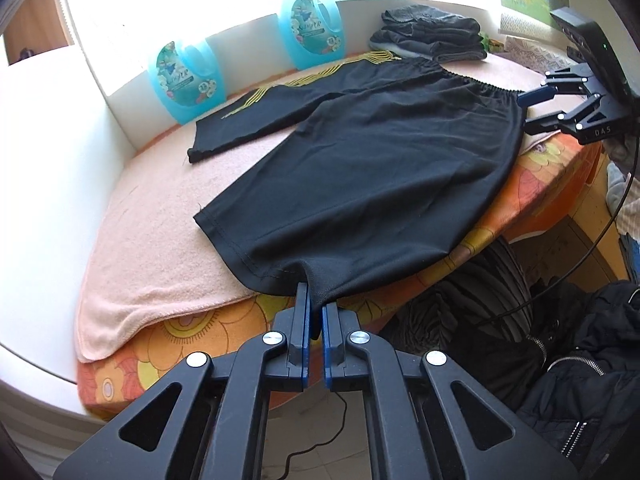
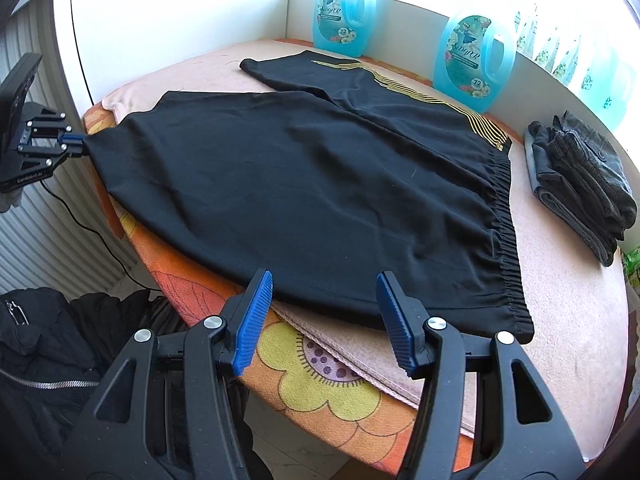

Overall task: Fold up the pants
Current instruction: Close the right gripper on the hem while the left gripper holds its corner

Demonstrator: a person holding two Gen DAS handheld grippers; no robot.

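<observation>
Black pants (image 1: 360, 160) with yellow side stripes lie spread flat on a pink towel (image 1: 152, 240). Both legs point away from the waistband (image 2: 504, 232). My left gripper (image 1: 316, 300) is shut on the hem of the nearer leg, at the table's edge. The right wrist view shows the same gripper (image 2: 76, 142) pinching that hem, with the cloth pulled to a point. My right gripper (image 2: 324, 282) stands open over the pants' near side edge, close to the waistband, and its blue pads (image 2: 252, 320) press on nothing. From the left wrist, that right gripper (image 1: 528, 110) appears open beside the waistband's end.
The towel covers a table with an orange flowered cloth (image 2: 332, 392). Blue detergent bottles (image 1: 184, 80) (image 2: 476, 56) stand along the white back wall. A stack of folded dark clothes (image 2: 580, 184) sits beyond the waistband. A black jacket (image 1: 572, 360) and a cable lie below the table edge.
</observation>
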